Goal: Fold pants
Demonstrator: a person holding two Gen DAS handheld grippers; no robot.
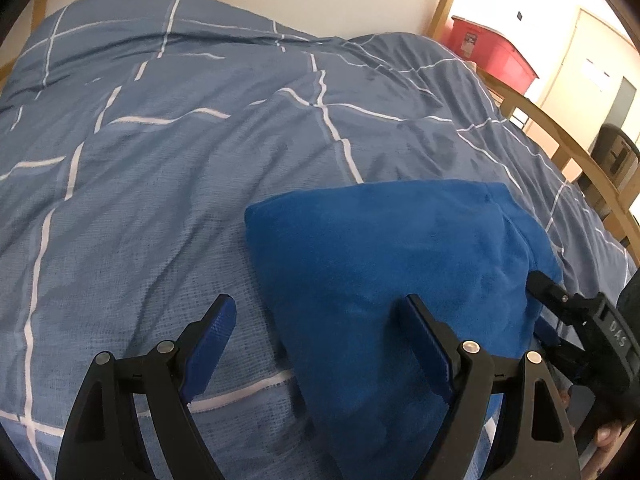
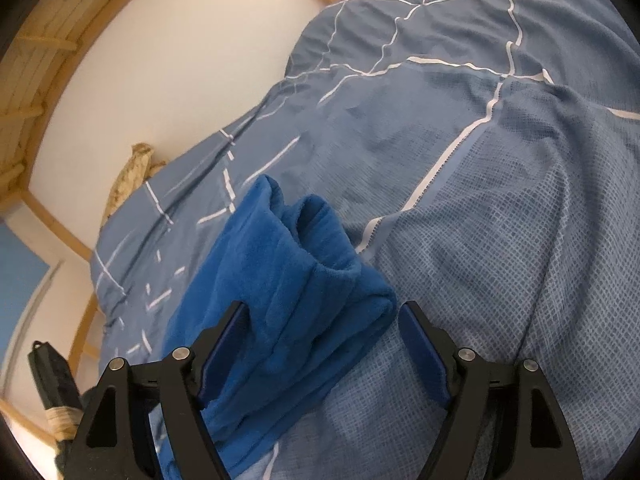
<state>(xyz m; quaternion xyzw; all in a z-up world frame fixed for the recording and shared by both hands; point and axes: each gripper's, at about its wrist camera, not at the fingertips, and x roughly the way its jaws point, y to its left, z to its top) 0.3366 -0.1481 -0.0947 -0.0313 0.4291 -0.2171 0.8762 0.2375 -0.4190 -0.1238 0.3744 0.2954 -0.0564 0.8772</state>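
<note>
The bright blue fleece pants (image 1: pixel 392 264) lie folded into a thick bundle on the bed. In the right wrist view the pants (image 2: pixel 280 292) show stacked layers with a rolled edge on top. My left gripper (image 1: pixel 320 320) is open just above the bundle's near left corner, its right finger over the cloth and its left finger over the bedcover. My right gripper (image 2: pixel 320 328) is open, its jaws on either side of the bundle's near end. The right gripper also shows at the right edge of the left wrist view (image 1: pixel 576 312).
A grey-blue bedcover with white lines (image 1: pixel 160 160) covers the whole bed. A wooden bed rail (image 1: pixel 576 152) runs along the right side. A red bin (image 1: pixel 492 52) stands beyond it. A white wall (image 2: pixel 168 80) lies behind the bed.
</note>
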